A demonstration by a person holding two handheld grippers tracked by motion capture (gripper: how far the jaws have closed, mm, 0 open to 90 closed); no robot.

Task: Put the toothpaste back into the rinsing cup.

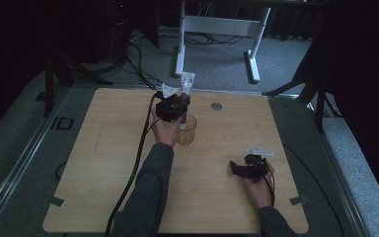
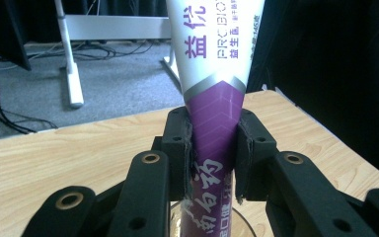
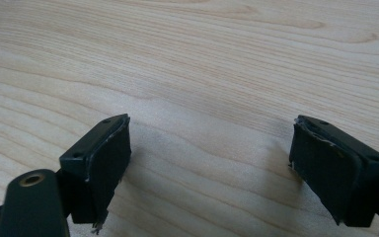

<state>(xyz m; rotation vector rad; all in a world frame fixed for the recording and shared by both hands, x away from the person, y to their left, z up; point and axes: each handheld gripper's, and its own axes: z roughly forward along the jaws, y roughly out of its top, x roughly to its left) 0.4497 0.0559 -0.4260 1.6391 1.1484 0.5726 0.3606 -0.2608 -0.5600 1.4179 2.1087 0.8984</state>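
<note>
Two grippers work over the wooden counter (image 1: 103, 163). High view: the left gripper (image 1: 173, 106) holds a white-and-purple tube (image 1: 185, 96) upright, its lower end inside a clear glass (image 1: 187, 131) near the counter's middle, well clear of every edge. The right gripper (image 1: 246, 168) rests well apart, toward the right edge, with bare counter around it.

Left gripper view: jaws clenched on the tube's (image 2: 214, 128) purple band.

Right gripper view: jaws spread wide, grasping nothing, over bare counter (image 3: 202, 64).
</note>
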